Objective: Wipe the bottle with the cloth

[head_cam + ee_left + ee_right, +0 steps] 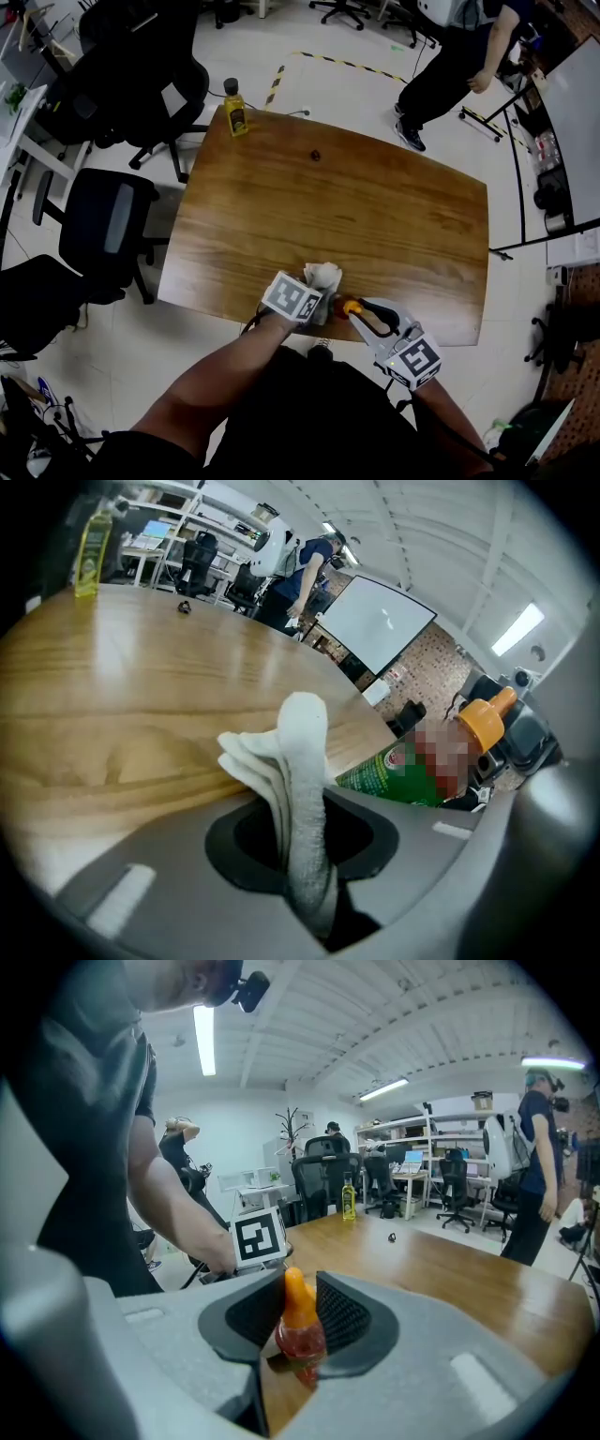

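Note:
In the head view, at the near edge of the wooden table (375,216), my left gripper (317,300) is shut on a white cloth (324,276) that bunches up past its jaws. In the left gripper view the cloth (295,761) stands folded between the jaws of the left gripper (302,841). Just to its right is the bottle (398,772), green-labelled with an orange cap (487,719). My right gripper (364,317) is shut on that bottle (349,307). The right gripper view shows the right gripper (300,1324) clamping the bottle (300,1330) with its cap up. Cloth and bottle are close together; contact is unclear.
A yellow oil bottle (234,111) stands at the table's far left corner and a small dark object (316,156) lies near the far edge. Black office chairs (108,225) crowd the left side. A person (450,66) stands beyond the far right corner.

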Demonstrator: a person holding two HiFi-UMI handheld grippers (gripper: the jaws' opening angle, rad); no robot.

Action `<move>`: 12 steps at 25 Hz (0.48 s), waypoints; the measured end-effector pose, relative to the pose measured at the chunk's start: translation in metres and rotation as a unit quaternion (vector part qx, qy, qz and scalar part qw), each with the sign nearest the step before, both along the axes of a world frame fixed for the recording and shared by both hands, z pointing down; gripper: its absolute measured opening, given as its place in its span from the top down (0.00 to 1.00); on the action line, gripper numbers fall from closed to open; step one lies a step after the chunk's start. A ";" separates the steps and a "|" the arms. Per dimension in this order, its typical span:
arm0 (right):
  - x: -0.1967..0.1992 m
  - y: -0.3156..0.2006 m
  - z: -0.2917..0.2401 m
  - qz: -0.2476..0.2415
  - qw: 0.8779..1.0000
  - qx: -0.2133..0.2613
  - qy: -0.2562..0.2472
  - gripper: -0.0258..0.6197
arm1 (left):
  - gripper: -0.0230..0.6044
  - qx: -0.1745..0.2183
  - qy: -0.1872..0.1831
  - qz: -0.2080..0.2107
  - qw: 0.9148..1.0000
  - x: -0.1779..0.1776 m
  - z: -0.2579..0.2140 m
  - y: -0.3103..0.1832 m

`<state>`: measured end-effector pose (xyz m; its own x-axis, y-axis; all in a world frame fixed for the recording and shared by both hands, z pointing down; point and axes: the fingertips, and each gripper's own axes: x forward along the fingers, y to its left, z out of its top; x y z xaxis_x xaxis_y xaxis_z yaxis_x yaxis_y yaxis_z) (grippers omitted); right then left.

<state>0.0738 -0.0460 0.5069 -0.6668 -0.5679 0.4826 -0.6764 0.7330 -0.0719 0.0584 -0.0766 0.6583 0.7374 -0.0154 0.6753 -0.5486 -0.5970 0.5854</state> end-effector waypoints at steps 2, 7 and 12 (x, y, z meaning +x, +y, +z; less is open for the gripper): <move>0.000 -0.001 0.000 0.000 1.000 0.000 -0.003 0.82 | 0.81 0.004 -0.008 -0.004 1.000 -0.001 0.000 -0.001; 0.000 -0.001 -0.001 -0.004 1.000 -0.001 -0.002 0.82 | 0.81 -0.036 0.071 -0.069 0.994 -0.019 -0.026 0.001; 0.000 -0.001 0.000 -0.007 1.000 -0.001 -0.005 0.82 | 0.81 -0.066 0.223 0.012 0.972 -0.030 -0.082 0.069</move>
